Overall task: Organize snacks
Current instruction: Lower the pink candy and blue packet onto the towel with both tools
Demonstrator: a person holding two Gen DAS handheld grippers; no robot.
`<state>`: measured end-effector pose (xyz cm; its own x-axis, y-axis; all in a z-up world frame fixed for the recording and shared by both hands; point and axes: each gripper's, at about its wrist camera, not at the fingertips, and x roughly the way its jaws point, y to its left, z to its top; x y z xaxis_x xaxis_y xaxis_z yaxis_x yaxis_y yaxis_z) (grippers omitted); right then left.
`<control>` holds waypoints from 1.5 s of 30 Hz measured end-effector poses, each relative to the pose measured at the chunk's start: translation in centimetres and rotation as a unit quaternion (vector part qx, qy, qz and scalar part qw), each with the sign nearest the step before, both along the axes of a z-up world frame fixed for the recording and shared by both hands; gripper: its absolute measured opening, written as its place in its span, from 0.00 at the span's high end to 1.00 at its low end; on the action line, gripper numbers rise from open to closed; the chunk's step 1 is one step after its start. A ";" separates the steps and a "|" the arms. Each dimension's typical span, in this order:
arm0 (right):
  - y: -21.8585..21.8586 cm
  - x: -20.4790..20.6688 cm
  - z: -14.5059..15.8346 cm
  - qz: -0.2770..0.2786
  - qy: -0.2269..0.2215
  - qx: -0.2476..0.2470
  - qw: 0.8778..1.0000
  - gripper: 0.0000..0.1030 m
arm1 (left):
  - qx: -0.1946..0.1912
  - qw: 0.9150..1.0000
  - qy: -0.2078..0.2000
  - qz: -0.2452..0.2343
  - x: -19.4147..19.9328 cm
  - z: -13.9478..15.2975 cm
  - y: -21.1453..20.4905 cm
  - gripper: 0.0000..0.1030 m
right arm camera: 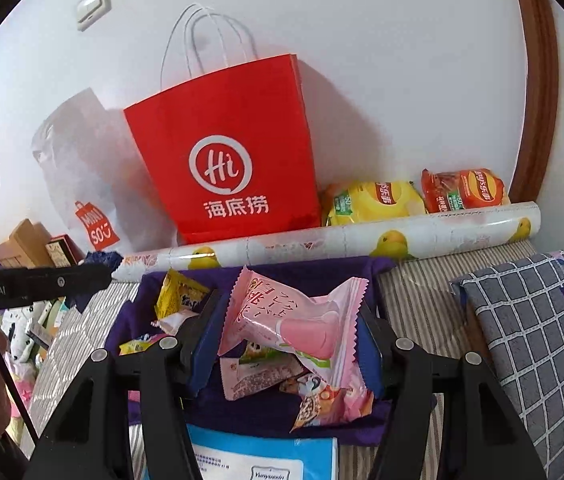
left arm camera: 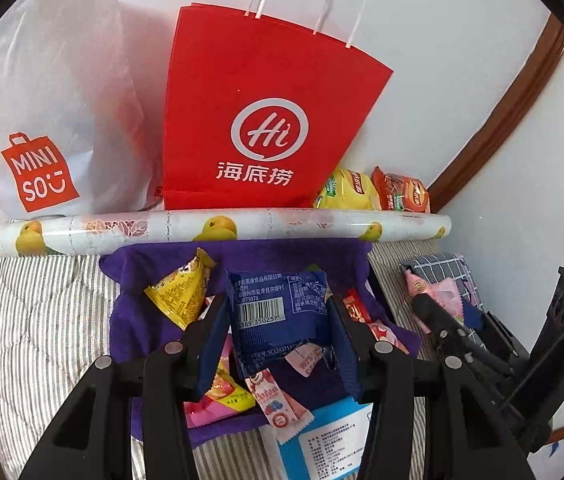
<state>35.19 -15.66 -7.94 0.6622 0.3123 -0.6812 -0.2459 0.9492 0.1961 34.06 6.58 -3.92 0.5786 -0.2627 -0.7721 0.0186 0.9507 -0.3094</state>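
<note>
Looking across the striped bedding [left arm camera: 41, 320], we see a red Haidilao paper bag [left arm camera: 265, 120] and a white Miniso bag [left arm camera: 41, 128] standing against the wall, with a duck-print roll [left arm camera: 217, 226] lying along their base. Beside the red bag sit a yellow chip bag [right arm camera: 370, 202] and an orange chip bag [right arm camera: 466, 192]. A purple cloth [left arm camera: 153, 264] spreads below the roll, strewn with small snack packets.

Our left gripper [left arm camera: 279, 316] is clamped on a blue snack packet [left arm camera: 277, 312]: the packet sits squarely between the two blue pads, barcode side up, raised over the cloth. Our right gripper [right arm camera: 290, 332] is likewise closed on a pink peach-print packet [right arm camera: 294, 320], which lies slantwise across the jaws, its crimped ends jutting past both pads. A yellow triangular packet [left arm camera: 181, 292] sits just left of the left jaws.
</note>
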 end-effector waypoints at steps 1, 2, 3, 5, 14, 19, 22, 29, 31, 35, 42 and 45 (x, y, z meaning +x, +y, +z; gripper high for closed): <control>-0.1 0.2 0.1 -0.002 -0.002 0.001 1.000 0.43 | 0.001 1.000 0.000 0.001 0.1 0.0 0.0 0.54; -0.1 0.3 0.2 -0.003 -0.005 0.000 1.000 0.43 | 0.003 1.000 0.001 0.001 0.3 -0.1 0.0 0.54; -0.2 0.5 0.2 -0.003 -0.007 -0.001 1.000 0.43 | 0.005 1.000 0.002 0.000 0.4 -0.1 0.0 0.54; -0.2 0.7 0.2 -0.002 -0.010 -0.002 1.000 0.43 | 0.008 1.000 0.002 -0.001 0.6 -0.3 -0.2 0.54; 0.2 2.9 -2.7 0.017 0.026 0.004 1.000 0.43 | 0.008 1.000 0.028 -0.002 2.0 -2.7 -0.5 0.54; 0.1 3.5 -4.8 0.021 0.047 0.005 0.999 0.43 | 0.012 0.999 0.047 -0.008 2.7 -4.4 -1.0 0.54; 0.0 3.5 -5.7 0.023 0.053 -0.005 0.998 0.43 | 0.019 0.998 0.053 -0.012 3.1 -5.0 -1.4 0.54; -0.4 3.9 -7.1 0.019 0.074 -0.002 0.997 0.42 | 0.039 0.997 0.060 -0.026 3.5 -6.0 -2.6 0.54; -0.3 3.9 -7.4 0.019 0.079 -0.004 0.997 0.42 | 0.040 0.997 0.064 -0.028 3.7 -6.3 -2.8 0.54; 0.2 3.8 -8.0 0.023 0.084 -0.014 0.996 0.42 | 0.044 0.996 0.068 -0.030 3.9 -6.8 -3.0 0.54; 0.3 3.7 -8.4 0.023 0.088 -0.021 0.996 0.42 | 0.045 0.996 0.075 -0.035 4.1 -7.4 -3.3 0.54; 0.7 3.7 -8.8 0.022 0.091 -0.035 0.995 0.42 | 0.047 0.995 0.079 -0.040 4.2 -7.7 -3.7 0.54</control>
<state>38.92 -14.95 -16.71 0.5121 0.2858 -0.8100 -0.2529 0.9514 0.1758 38.29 2.88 -11.65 0.4279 -0.2249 -0.8754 0.0525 0.9731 -0.2244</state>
